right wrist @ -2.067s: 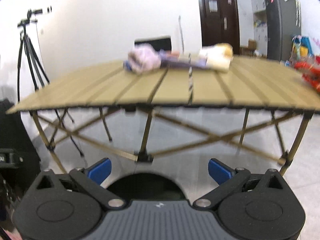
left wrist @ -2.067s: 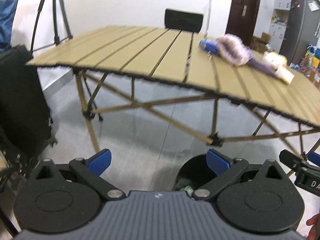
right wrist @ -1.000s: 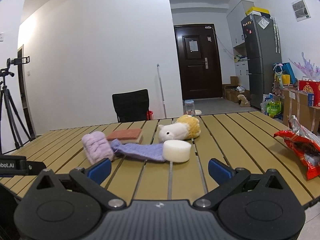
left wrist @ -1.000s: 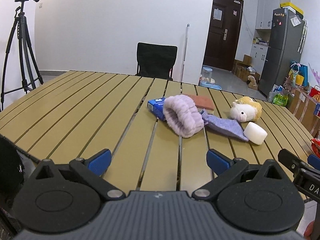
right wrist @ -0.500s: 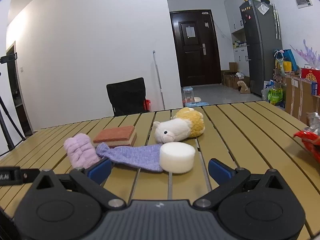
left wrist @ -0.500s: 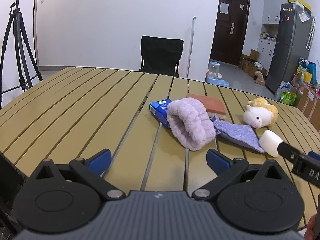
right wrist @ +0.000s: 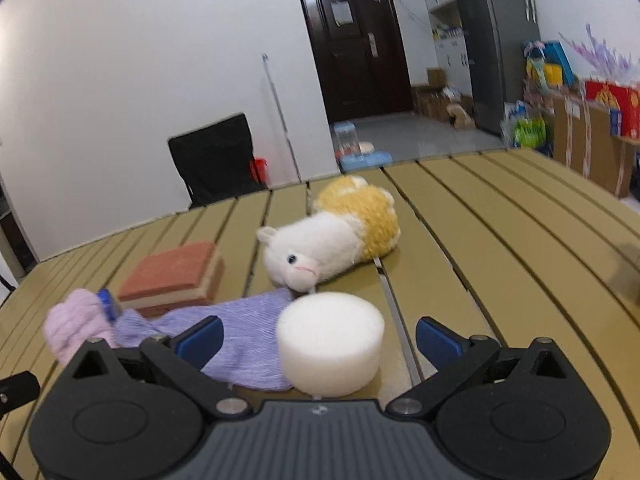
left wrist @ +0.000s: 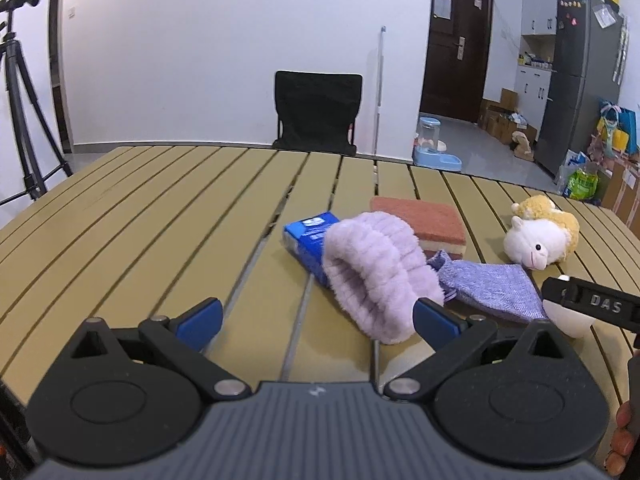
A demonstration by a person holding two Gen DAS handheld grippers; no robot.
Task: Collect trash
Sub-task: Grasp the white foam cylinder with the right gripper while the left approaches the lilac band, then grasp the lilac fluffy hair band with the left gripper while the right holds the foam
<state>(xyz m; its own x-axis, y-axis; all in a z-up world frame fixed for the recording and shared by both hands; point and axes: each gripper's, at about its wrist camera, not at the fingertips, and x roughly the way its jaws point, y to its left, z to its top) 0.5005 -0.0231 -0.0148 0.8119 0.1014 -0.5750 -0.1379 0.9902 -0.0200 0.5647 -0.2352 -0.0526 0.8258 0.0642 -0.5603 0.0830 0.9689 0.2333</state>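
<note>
A tan slatted table [left wrist: 160,216] holds a small heap of items. In the left wrist view my left gripper [left wrist: 316,318] stands open just short of a fluffy pink headband [left wrist: 372,276], which lies over a blue packet [left wrist: 306,236]. Behind them are a brown sponge [left wrist: 420,216], a purple cloth [left wrist: 492,286] and a white-and-yellow plush toy [left wrist: 540,240]. In the right wrist view my right gripper [right wrist: 318,338] has a white foam disc [right wrist: 330,344] between its jaws. The jaws are closing, with gaps still showing on both sides of the disc.
A black folding chair [left wrist: 318,108] stands behind the table's far edge and a tripod [left wrist: 20,80] at the far left. A dark door [right wrist: 352,48], a fridge [left wrist: 580,72] and boxes [right wrist: 596,128] fill the back right. Bare slats [right wrist: 500,240] stretch right of the plush toy.
Both grippers have moved forward over the table toward the heap. The white foam disc now sits between the right gripper's fingers, and the pink headband is close before the left one.
</note>
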